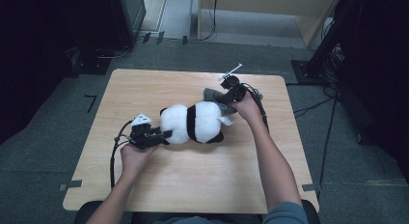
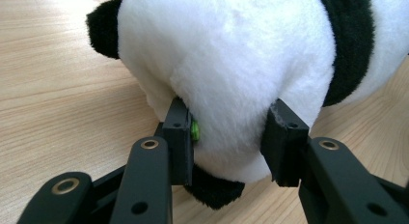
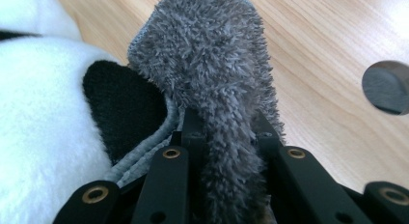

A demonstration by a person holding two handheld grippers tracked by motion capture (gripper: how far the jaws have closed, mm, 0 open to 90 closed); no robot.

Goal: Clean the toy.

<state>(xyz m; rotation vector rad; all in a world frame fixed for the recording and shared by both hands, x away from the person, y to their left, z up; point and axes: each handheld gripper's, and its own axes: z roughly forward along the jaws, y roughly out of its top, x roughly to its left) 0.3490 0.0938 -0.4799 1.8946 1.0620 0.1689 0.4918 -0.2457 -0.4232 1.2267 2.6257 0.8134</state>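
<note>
I have the left gripper (image 2: pixel 229 137) clamped on the white end of the plush panda (image 1: pixel 193 122), its pads pressed into the fur on both sides. The panda lies on its side near the middle of the wooden table (image 1: pixel 193 180). My right gripper (image 3: pixel 226 137) is pinched tight on a fuzzy grey cloth (image 3: pixel 212 64), which hangs against the panda's far end, touching a black patch there.

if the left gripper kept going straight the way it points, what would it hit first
The left gripper is already clamped on the plush panda, so pushing on would only press deeper into its white body; depth beyond that is hard to judge.
</note>
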